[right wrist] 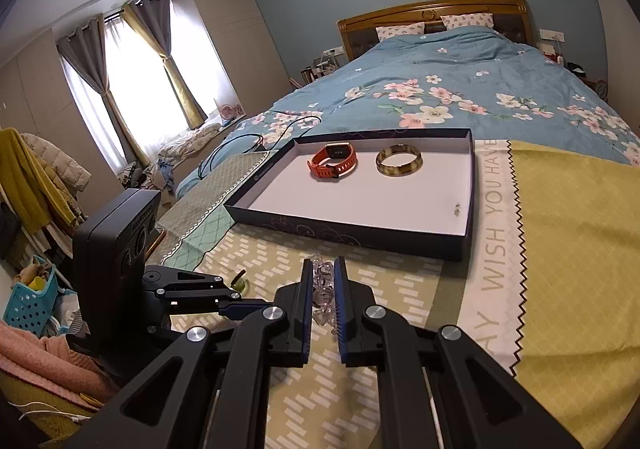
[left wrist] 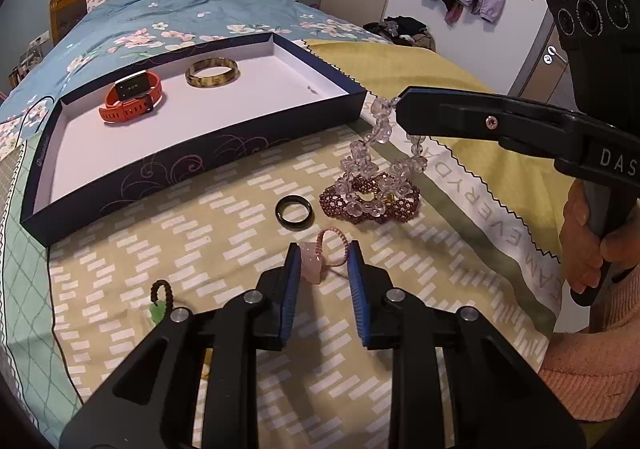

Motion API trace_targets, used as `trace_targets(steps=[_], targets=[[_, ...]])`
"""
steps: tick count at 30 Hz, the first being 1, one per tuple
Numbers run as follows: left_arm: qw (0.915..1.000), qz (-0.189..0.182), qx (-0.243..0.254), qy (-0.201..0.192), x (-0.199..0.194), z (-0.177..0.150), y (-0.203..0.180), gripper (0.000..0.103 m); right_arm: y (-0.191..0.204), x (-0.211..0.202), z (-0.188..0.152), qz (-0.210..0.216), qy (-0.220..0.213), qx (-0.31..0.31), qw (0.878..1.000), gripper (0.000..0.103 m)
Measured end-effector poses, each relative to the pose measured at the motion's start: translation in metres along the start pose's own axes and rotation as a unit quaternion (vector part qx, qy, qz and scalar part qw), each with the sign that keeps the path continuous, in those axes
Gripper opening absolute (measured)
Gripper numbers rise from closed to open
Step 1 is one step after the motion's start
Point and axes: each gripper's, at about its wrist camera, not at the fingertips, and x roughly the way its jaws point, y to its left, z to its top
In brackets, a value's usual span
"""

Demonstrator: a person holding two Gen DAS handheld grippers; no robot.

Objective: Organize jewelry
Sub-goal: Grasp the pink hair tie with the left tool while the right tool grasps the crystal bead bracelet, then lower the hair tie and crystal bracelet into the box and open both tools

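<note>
Between the blue pads of your right claw [right wrist: 323, 281] a strand of clear crystal beads [left wrist: 374, 153] is pinched; from the left wrist view it hangs down from the claw tip, its lower loops still piled on a maroon beaded bracelet [left wrist: 370, 199] lying on the patterned bedspread [left wrist: 224, 249]. The beads are large, faceted and see-through, strung in a loose chain.

Your left claw [left wrist: 325, 267] stands spread, its fingers on either side of a pale pink stone pendant [left wrist: 312, 267] with a thin pink coiled loop [left wrist: 332, 247]; the pendant touches the left pad, and the right pad is clear of it.

Just beyond lies a black ring [left wrist: 295, 211], close beside the maroon bracelet. Off to the left of your left claw sits a small dark beaded loop with a green charm [left wrist: 160, 299].

Farther out, the shallow dark box [left wrist: 192, 165] with a white floor rests on the bed, holding an orange smartwatch [left wrist: 132, 97] and an amber bangle [left wrist: 212, 73] side by side, apart from each other. Its near wall stands between the loose pieces and the box floor. A yellow cloth [right wrist: 576, 249] with a zigzag edge lies to the right of the box.
</note>
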Motion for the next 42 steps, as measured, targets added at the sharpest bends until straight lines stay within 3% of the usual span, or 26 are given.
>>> trace_targets(steps=[8,19,30,42], targets=[[0.9992,0.016,0.002,-0.036,-0.025,0.008,0.006,0.023,0.001,-0.001,0.013,0.006,-0.011,-0.004,1.000,0.009],[0.9946,0.062,-0.014,-0.082,-0.055,0.039,0.046,0.023,0.002,0.009,0.048,0.001,-0.031,-0.020,0.999,0.009],[0.9922,0.096,-0.019,-0.077,-0.043,0.065,0.080,0.023,-0.012,0.045,0.084,-0.016,-0.027,-0.012,0.999,0.009],[0.9915,0.113,-0.024,-0.059,-0.018,0.078,0.103,0.023,-0.025,0.089,0.099,-0.016,-0.005,0.016,1.000,0.009]])
